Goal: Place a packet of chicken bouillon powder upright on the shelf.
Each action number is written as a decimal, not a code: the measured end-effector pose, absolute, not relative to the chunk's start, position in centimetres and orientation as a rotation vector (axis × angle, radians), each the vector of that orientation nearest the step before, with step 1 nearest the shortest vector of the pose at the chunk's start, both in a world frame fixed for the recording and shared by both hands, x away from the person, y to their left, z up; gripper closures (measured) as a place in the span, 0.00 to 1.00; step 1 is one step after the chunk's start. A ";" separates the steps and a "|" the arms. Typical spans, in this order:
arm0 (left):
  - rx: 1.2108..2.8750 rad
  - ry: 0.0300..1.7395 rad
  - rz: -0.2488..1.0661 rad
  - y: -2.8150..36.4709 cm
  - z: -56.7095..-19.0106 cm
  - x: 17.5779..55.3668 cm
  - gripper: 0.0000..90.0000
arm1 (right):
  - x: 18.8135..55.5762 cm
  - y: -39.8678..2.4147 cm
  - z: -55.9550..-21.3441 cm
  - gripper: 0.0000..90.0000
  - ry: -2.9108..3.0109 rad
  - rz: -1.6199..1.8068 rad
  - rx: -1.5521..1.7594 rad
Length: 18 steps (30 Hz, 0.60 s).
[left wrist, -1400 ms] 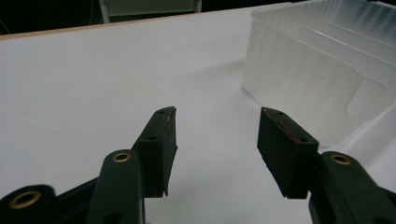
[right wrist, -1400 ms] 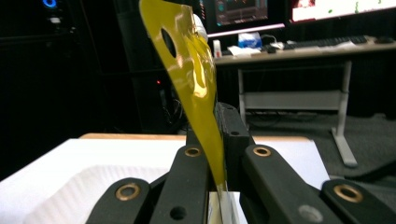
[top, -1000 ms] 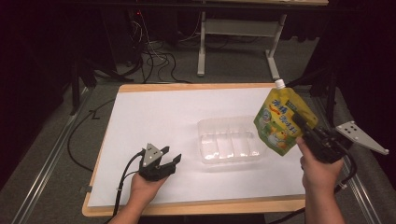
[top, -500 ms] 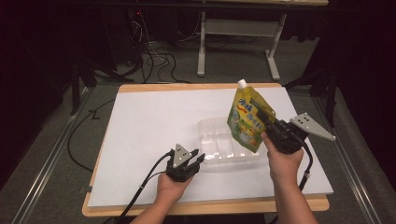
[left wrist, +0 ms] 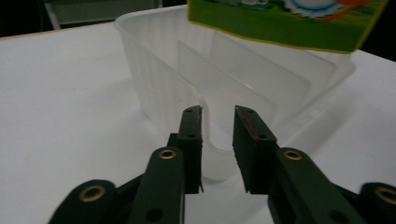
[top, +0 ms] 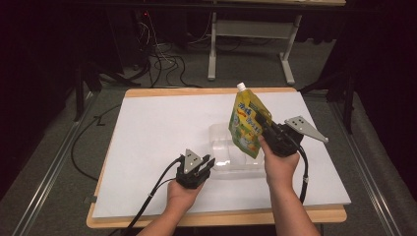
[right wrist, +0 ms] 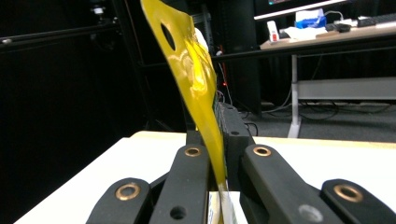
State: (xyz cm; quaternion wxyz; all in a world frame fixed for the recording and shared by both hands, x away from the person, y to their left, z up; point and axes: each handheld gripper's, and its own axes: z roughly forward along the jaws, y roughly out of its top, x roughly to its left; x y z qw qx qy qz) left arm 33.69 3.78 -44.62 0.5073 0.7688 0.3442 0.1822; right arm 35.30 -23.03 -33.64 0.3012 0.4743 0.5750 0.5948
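A yellow-green spouted pouch (top: pixel 248 124) hangs in the air above the right part of a clear plastic tray (top: pixel 223 164), its white cap at the top and its lower edge just over the tray's ribbed compartments; in the left gripper view the pouch's green bottom edge (left wrist: pixel 285 23) sits above the tray's far side (left wrist: pixel 154 70). The right tool (top: pixel 269 131) has its jaws pressed together on the pouch's side seam, and in the right gripper view the thin yellow edge of the pouch (right wrist: pixel 196 79) rises upright from between the two black jaws, with a punched oval hole near its top. The person's right hand (top: pixel 280 164) grips that tool from below, a grey three-cornered plate (top: pixel 305 129) jutting out to the right. The tray lies on the white sheet covering the counter (top: pixel 157 128), with dividers splitting it into several compartments, though how many is hard to count through the clear plastic. The left tool (top: pixel 202 164) rests low at the tray's near-left corner, its jaws spread a little and standing either side of the tray's rounded corner wall without closing on it. The left hand (top: pixel 184 194) holds it, a black cable (top: pixel 152 194) trailing back off the counter's wooden front edge (top: pixel 216 219).
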 end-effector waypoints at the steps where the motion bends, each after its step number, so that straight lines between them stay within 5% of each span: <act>1: 1.886 0.798 0.442 4.2 -44.4 33.5 0.73 | 35.4 -22.9 -33.7 1.00 1.525 1.572 1.260; 7: 1.858 0.740 0.424 8.6 -44.4 31.9 0.63 | 35.8 -22.0 -34.1 1.00 1.500 1.558 1.273; 18: 1.833 0.731 0.437 9.5 -43.9 32.3 0.62 | 36.6 -21.0 -34.9 1.00 1.474 1.517 1.309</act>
